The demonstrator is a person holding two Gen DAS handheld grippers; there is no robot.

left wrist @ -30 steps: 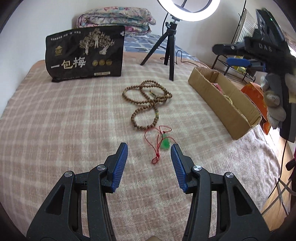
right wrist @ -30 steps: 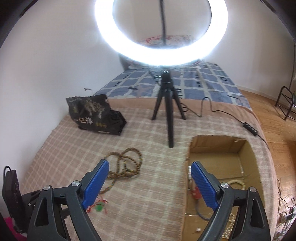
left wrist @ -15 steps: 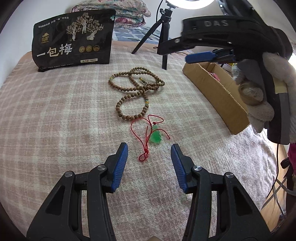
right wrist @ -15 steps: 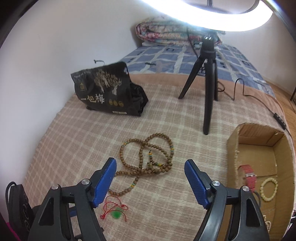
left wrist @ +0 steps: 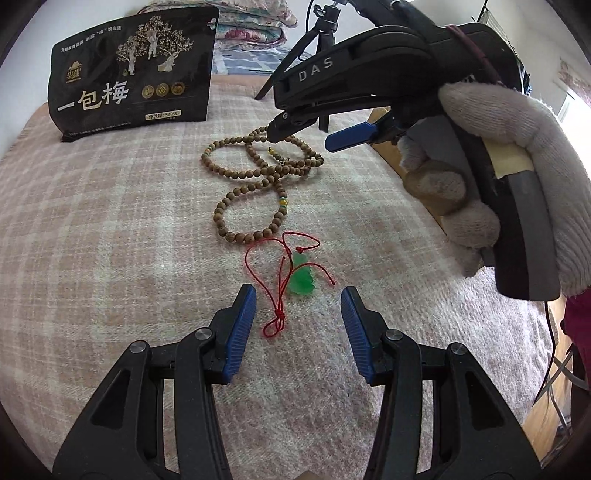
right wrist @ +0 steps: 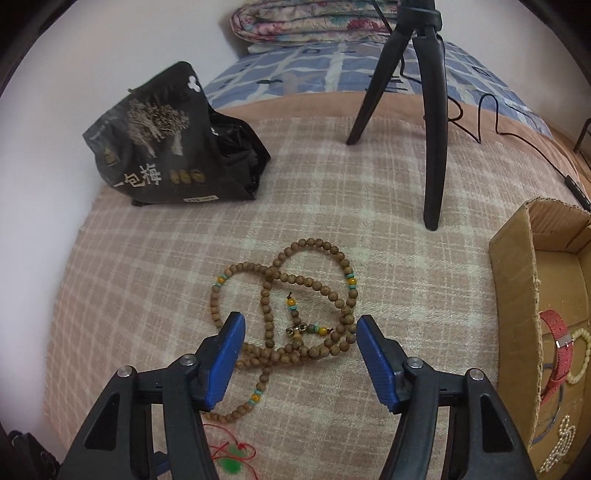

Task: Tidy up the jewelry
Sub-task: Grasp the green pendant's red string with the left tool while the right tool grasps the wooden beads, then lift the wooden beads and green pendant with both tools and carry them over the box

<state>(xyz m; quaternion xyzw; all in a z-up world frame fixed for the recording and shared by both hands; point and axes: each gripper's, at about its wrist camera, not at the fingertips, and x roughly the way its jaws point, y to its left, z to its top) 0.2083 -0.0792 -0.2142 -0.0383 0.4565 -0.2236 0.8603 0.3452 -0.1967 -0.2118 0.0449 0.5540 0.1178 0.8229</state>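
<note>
Looking through the left wrist camera, I see my left hand-held gripper [left wrist: 298,325] spread wide and holding nothing, low over the checked blanket [left wrist: 110,240] on the bed. One red cord with a green pendant [left wrist: 303,282] lies just beyond the fingertips, between them; its long axis runs near to far, knot end nearest me, pendant a little right of the cord. Farther on lies one long string of wooden beads [left wrist: 258,177], coiled in several loops, stretched near to far too, its near loop almost touching the red cord. My right hand-held gripper [left wrist: 314,134], in a gloved hand [left wrist: 517,177], hangs over the far end of the beads, also spread, and hides most of whatever lies at the right. One black snack bag [left wrist: 133,70] stands at the far left; a tripod [left wrist: 321,26] rises behind.

From the right wrist camera, the right hand-held gripper [right wrist: 301,354] is spread with the bead coil [right wrist: 295,317] between its fingers, nothing pinched. The red cord and pendant [right wrist: 231,456] show at the near left, partly behind the left finger. One cardboard box [right wrist: 513,314] sits at the right, well apart from the beads, holding one red strap [right wrist: 557,347], one pale bead bracelet [right wrist: 583,354] and a pearl piece [right wrist: 561,443]. Two tripod legs [right wrist: 436,129] stand beyond the beads, the bag [right wrist: 166,147] at the far left.
</note>
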